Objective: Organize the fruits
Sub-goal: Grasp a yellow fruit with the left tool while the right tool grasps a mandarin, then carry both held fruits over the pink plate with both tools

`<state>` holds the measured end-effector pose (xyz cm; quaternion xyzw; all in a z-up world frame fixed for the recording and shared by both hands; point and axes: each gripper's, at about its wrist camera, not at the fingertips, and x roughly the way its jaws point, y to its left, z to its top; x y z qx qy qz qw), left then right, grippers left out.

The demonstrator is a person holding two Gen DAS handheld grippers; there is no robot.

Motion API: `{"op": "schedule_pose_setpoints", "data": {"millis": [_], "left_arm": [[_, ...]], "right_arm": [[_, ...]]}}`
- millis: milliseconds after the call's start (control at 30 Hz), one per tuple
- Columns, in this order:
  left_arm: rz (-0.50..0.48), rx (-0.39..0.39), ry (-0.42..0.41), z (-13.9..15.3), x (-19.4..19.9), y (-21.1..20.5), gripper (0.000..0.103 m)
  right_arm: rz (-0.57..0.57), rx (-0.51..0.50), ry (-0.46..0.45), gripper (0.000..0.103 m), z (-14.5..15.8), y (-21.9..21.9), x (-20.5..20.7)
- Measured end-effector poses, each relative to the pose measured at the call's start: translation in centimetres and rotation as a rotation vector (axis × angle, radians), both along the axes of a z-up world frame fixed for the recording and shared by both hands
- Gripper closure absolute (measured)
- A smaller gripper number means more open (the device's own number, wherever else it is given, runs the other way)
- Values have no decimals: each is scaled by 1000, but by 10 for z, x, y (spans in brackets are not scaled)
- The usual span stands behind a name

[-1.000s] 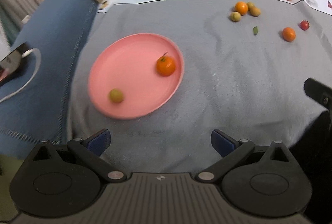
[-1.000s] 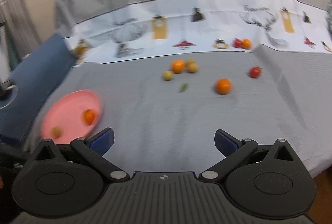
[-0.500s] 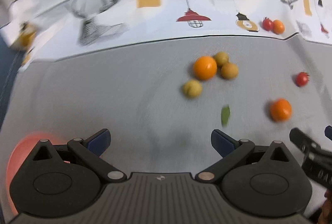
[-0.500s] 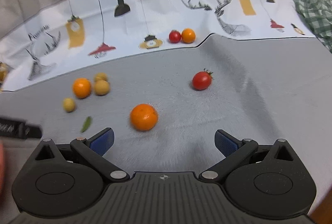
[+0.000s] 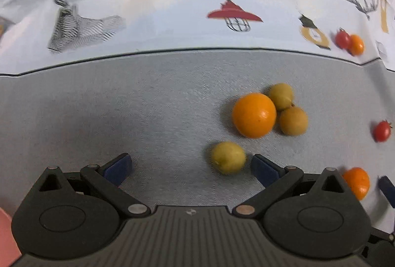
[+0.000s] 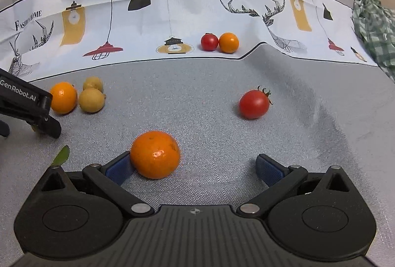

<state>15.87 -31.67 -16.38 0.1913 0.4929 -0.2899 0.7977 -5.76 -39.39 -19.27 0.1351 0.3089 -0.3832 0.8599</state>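
My left gripper (image 5: pixel 190 165) is open over the grey cloth. A small yellow-green fruit (image 5: pixel 228 157) lies just inside its right finger. Beyond it sit an orange (image 5: pixel 254 115) and two yellow fruits (image 5: pixel 293 120). My right gripper (image 6: pixel 193 165) is open, and an orange (image 6: pixel 155 154) lies between its fingers, touching the left one. A red tomato (image 6: pixel 254 104) lies farther right. A tomato and small orange (image 6: pixel 219 42) rest on the printed cloth at the back. The pink plate (image 5: pixel 7 237) shows only as a sliver at the lower left.
A green leaf (image 6: pixel 60 155) lies on the cloth left of my right gripper. The left gripper body (image 6: pixel 27 106) reaches in at the left of the right wrist view. A green checked cloth (image 6: pixel 375 27) lies at the far right.
Both grippers moved forward and down toward the fruit. The left swung away from the pink plate to the yellow-green fruit. The right closed in on the loose orange.
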Motion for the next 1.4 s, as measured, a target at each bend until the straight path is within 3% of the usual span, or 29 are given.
{"op": "schedule_pose_setpoints", "data": {"millis": [33,67,100,133,233,333,500,600,667,1033,1400], "left_arm": [[-13,-12,-27,4,-4,1,22],[-33,-28,-39,8,-7,2,36],[-47,-36,-48,12,-10,1,69],[-50,-26,-59,16,-13,-1,73],[-62,-25,-92,22,-21,1,73],[-62,-25,-64,33,-30,13,73],[-59,-13,-68,61,-61,56,73],[-47,-12,-53,79,-84,94,73],[-35,-17,-47,92,-100,122,73],[61,-29,-75,144,-181,259,73],[161,-92,-123,180,-227,350,73]], "right_arm": [[1,0,-1,1,1,0,1],[11,-2,-9,13,2,1,0],[38,-12,-27,47,3,3,0],[70,-26,-40,65,5,8,-1],[115,-60,-24,64,6,19,2],[126,-10,-55,64,12,18,-2],[100,192,-88,64,34,26,-22],[122,350,-113,64,52,43,-40],[149,401,-111,64,66,60,-49],[316,462,-125,64,143,170,-92],[484,383,-127,64,190,258,-122]]}}
